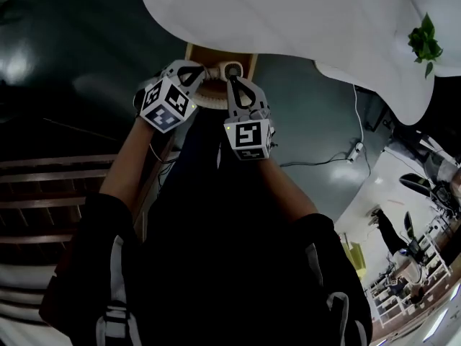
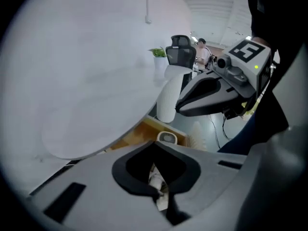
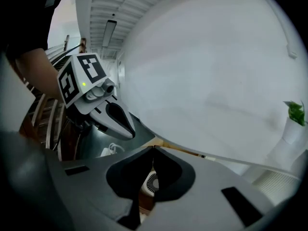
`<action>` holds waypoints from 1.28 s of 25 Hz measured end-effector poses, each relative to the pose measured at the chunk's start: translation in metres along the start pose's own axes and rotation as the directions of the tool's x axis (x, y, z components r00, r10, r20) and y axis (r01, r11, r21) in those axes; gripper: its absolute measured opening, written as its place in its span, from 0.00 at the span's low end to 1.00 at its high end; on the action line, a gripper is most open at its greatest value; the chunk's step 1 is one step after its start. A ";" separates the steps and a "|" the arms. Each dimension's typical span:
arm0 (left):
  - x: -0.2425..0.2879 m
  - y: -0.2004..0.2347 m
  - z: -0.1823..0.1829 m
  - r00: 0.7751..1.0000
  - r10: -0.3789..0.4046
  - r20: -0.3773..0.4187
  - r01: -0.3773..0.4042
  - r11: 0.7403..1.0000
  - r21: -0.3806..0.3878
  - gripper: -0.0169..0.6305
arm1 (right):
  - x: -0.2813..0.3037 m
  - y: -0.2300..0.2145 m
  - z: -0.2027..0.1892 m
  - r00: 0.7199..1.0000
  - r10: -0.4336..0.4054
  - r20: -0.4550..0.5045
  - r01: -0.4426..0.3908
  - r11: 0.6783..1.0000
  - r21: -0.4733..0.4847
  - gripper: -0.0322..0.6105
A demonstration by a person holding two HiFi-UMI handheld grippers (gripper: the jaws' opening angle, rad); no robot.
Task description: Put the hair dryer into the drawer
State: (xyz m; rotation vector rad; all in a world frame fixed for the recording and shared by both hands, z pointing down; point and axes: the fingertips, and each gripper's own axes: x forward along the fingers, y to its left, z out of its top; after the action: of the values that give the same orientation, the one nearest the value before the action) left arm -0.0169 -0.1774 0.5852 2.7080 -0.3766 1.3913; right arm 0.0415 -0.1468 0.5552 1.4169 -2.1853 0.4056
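Note:
A white hair dryer (image 1: 210,96) lies in an open wooden drawer (image 1: 194,51) under the edge of a white table (image 1: 288,13). Both grippers hang just above it, side by side. My left gripper (image 1: 202,71) is shut with its tips touching (image 2: 154,144); past them I see the dryer's round grille end (image 2: 167,137). My right gripper (image 1: 232,72) is also shut (image 3: 154,148), and the grille (image 3: 153,182) shows through the gap below its tips. Neither holds anything. Each gripper appears in the other's view: the right gripper (image 2: 216,93), the left gripper (image 3: 108,117).
The white tabletop overhangs the drawer closely. A potted plant (image 1: 425,43) stands at its right end. A power strip with a cable (image 1: 353,150) lies on the dark floor. Wooden slats (image 1: 43,186) run along the left. The person's dark sleeves fill the lower middle.

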 end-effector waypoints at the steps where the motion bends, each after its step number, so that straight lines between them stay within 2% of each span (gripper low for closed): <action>1: -0.010 -0.002 0.006 1.000 0.021 0.022 -0.020 1.000 -0.015 0.04 | -0.005 0.000 0.009 1.000 -0.002 0.014 0.002 1.000 -0.006 0.09; 3: -0.033 -0.005 0.019 0.995 0.074 0.072 -0.072 0.997 -0.040 0.04 | -0.017 0.001 0.029 0.998 -0.010 0.057 0.011 1.000 -0.021 0.09; 5: -0.057 -0.003 0.035 0.980 0.145 0.133 -0.137 0.988 -0.073 0.04 | -0.031 0.000 0.049 0.995 -0.015 0.101 0.019 0.999 -0.040 0.09; 7: -0.081 0.001 0.055 0.954 0.218 0.205 -0.196 0.973 -0.126 0.04 | -0.047 -0.006 0.068 0.989 -0.029 0.144 0.036 0.998 -0.047 0.09; 9: -0.103 0.005 0.079 0.916 0.286 0.281 -0.240 0.953 -0.187 0.04 | -0.065 -0.019 0.087 0.983 -0.056 0.174 0.063 0.997 -0.035 0.09; 12: -0.134 0.012 0.116 0.838 0.383 0.388 -0.307 0.920 -0.245 0.04 | -0.089 -0.038 0.117 0.966 -0.100 0.237 0.104 0.995 -0.005 0.09; 14: -0.158 0.018 0.136 0.774 0.443 0.452 -0.352 0.895 -0.274 0.04 | -0.101 -0.048 0.142 0.942 -0.132 0.308 0.139 0.990 -0.003 0.09; 16: -0.181 0.028 0.154 0.706 0.496 0.505 -0.393 0.868 -0.304 0.04 | -0.111 -0.056 0.161 0.929 -0.155 0.336 0.166 0.986 -0.005 0.09; 19: -0.207 0.043 0.170 0.609 0.559 0.562 -0.426 0.829 -0.363 0.04 | -0.122 -0.070 0.182 0.903 -0.186 0.387 0.209 0.978 -0.019 0.09; 21: -0.221 0.051 0.174 0.564 0.594 0.574 -0.425 0.805 -0.415 0.04 | -0.128 -0.077 0.195 0.874 -0.206 0.440 0.233 0.972 -0.008 0.09; 24: -0.234 0.058 0.173 0.530 0.632 0.565 -0.416 0.775 -0.476 0.04 | -0.135 -0.085 0.210 0.838 -0.233 0.493 0.254 0.967 0.025 0.09; 27: -0.240 0.058 0.180 0.505 0.636 0.583 -0.431 0.771 -0.468 0.04 | -0.136 -0.090 0.214 0.834 -0.246 0.494 0.262 0.964 0.037 0.08; 29: -0.239 0.059 0.183 0.498 0.635 0.591 -0.435 0.772 -0.463 0.04 | -0.134 -0.093 0.213 0.823 -0.248 0.511 0.260 0.964 0.048 0.08; 32: -0.238 0.061 0.184 0.497 0.632 0.595 -0.432 0.775 -0.462 0.04 | -0.129 -0.092 0.208 0.839 -0.254 0.481 0.264 0.963 0.049 0.09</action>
State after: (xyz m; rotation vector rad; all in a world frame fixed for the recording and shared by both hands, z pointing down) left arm -0.0198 -0.2252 0.2817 2.8822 -1.4598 0.1174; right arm 0.1169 -0.1908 0.3087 1.9384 -2.3040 -0.0865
